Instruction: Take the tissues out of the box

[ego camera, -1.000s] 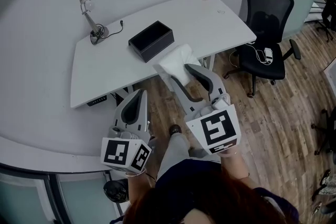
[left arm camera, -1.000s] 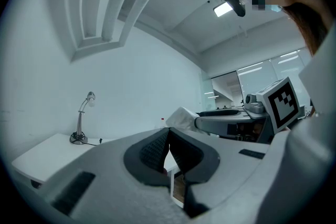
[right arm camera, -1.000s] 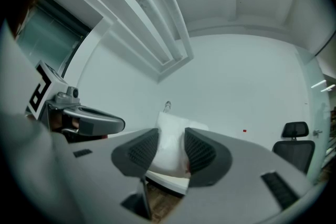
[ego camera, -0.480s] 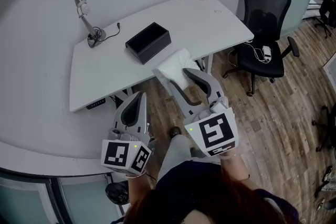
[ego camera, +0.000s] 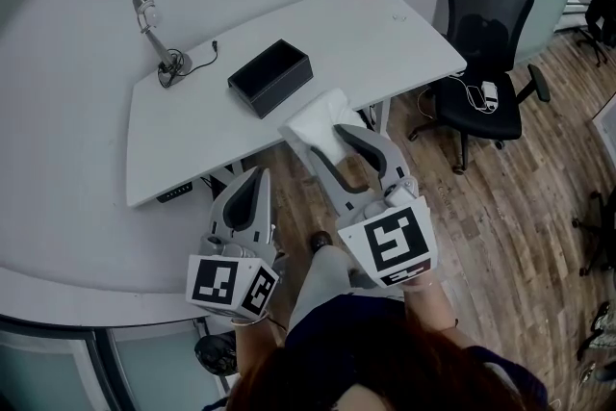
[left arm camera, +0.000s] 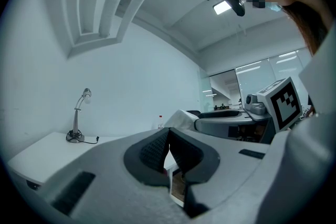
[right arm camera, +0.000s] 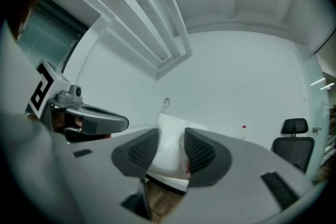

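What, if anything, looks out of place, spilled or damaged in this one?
Nothing stands out. The tissues are a clean white wad clamped in the right gripper, held in the air near the front edge of the desk. The black box sits flat on the desk. Nothing looks spilled or damaged.

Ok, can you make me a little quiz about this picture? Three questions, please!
1. True or false: the right gripper is clamped on the tissues.
2. Where is the black box? A: on the white table. B: on the wooden floor. C: on the office chair.
3. Fill in the missing word: the left gripper holds nothing, and its jaws are ____.

Key: 1 true. 2 A. 3 shut.
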Tool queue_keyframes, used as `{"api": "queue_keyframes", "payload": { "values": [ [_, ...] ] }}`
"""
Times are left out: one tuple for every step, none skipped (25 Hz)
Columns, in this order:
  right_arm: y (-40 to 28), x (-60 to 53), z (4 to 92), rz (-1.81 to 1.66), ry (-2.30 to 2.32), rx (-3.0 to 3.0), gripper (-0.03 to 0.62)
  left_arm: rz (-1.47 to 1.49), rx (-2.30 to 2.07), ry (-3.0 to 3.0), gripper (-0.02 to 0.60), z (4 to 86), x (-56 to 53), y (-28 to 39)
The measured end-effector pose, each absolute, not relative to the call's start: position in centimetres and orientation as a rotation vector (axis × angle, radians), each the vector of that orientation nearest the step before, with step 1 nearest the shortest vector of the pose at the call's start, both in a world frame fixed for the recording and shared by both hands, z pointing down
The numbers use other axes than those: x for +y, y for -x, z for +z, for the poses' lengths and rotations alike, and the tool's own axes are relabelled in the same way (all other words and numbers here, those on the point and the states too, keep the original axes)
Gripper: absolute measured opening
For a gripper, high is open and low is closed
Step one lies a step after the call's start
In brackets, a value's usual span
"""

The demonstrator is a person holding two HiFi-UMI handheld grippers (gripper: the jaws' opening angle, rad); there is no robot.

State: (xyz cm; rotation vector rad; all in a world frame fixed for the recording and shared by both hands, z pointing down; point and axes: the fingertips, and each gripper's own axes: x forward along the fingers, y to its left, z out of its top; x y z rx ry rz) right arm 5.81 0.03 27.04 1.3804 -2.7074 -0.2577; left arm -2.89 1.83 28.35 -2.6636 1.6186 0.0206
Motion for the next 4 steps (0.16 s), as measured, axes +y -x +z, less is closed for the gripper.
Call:
{"api": "queue_keyframes", "payload": {
  "values": [
    [-5.74, -0.11, 27.1, -0.257, -1.377, -2.707, 0.167, 0.021, 1.62, 2.663, 0.021, 28.38, 1.67, 2.93],
    [-5.65, -0.27, 27.15, -0.258, -1.373, -2.705, 0.167, 0.021, 1.621, 2.664, 0.021, 28.4, 1.5, 2.97],
    [-5.54, -0.45, 27.21, -0.258, -1.369, -2.704, 0.167, 0.021, 1.622, 2.664, 0.021, 28.44, 1.32, 3.02],
    [-5.43, -0.62, 27.27, -0.259, -1.365, -2.703, 0.167, 0.021, 1.623, 2.665, 0.021, 28.47, 1.14, 3.07]
  ]
}}
